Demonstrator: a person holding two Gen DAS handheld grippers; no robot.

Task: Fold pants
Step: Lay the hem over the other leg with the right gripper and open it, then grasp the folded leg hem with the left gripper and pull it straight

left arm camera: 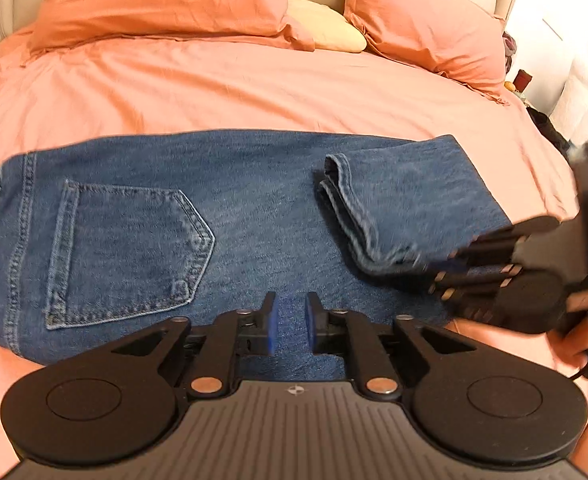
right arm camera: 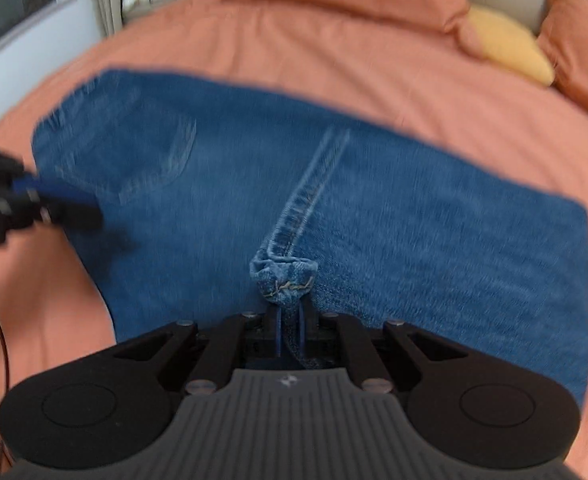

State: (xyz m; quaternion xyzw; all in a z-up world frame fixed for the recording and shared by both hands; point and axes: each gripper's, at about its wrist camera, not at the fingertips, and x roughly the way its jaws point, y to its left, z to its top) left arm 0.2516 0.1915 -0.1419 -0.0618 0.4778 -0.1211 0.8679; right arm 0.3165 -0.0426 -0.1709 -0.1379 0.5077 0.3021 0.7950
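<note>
While the jeans (left arm camera: 222,216) lie flat across the salmon bedspread (left arm camera: 254,92), back pocket (left arm camera: 130,248) up and waistband off to the left of the left wrist view, we are well into the fold. They already look doubled lengthwise, one leg stacked on the other, and the leg ends are turned back over the thighs, with the hems (left arm camera: 349,208) lying on top of the denim.

Our right gripper (right arm camera: 290,320) has its fingers clamped tight on a bunched corner of hem (right arm camera: 284,276), the fabric pinched between the blue pads. From the left wrist view it sits low at the near right edge of the jeans, blurred.

Our left gripper (left arm camera: 292,320) hangs over the middle of the jeans near the front edge, jaws parted a little, nothing between the pads (left arm camera: 272,326), only denim beneath.

So what's done, as we judge it: the lengthwise fold and a first turn of the legs. What's left: setting this hem corner down square, since the folded-back end lies skewed, then probably one more fold to make a compact stack. Two pillows (left arm camera: 162,0) and a yellow cushion (left arm camera: 325,26) sit well clear at the headboard.
</note>
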